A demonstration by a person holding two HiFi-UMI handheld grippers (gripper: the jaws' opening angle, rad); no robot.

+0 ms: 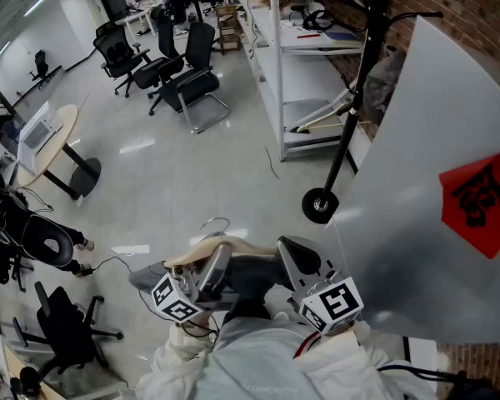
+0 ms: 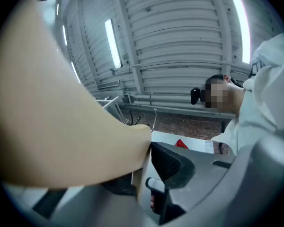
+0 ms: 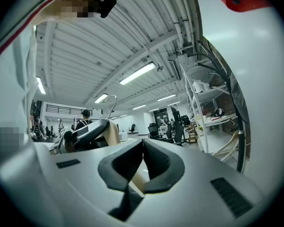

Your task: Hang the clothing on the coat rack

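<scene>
The left tongs (image 1: 219,267) were clamped wide on a smooth, curved wooden hanger (image 1: 242,246) at 6 o'clock. The right tongs (image 1: 293,255) had ribbed tips pressed together. Soft white clothing (image 1: 258,365) was bunched beneath. The slim black coat rack (image 1: 358,73) stood at 1 o'clock.

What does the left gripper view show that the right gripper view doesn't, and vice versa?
Only the left gripper view: the wooden hanger close up, filling the frame's left, with a brick wall behind it.
Only the right gripper view: the right gripper shut on what looks like a beige end of the hanger, plus the left gripper, white shelving and office chairs.
Both: the hanger's metal hook, the red paper and ceiling lights.
</scene>
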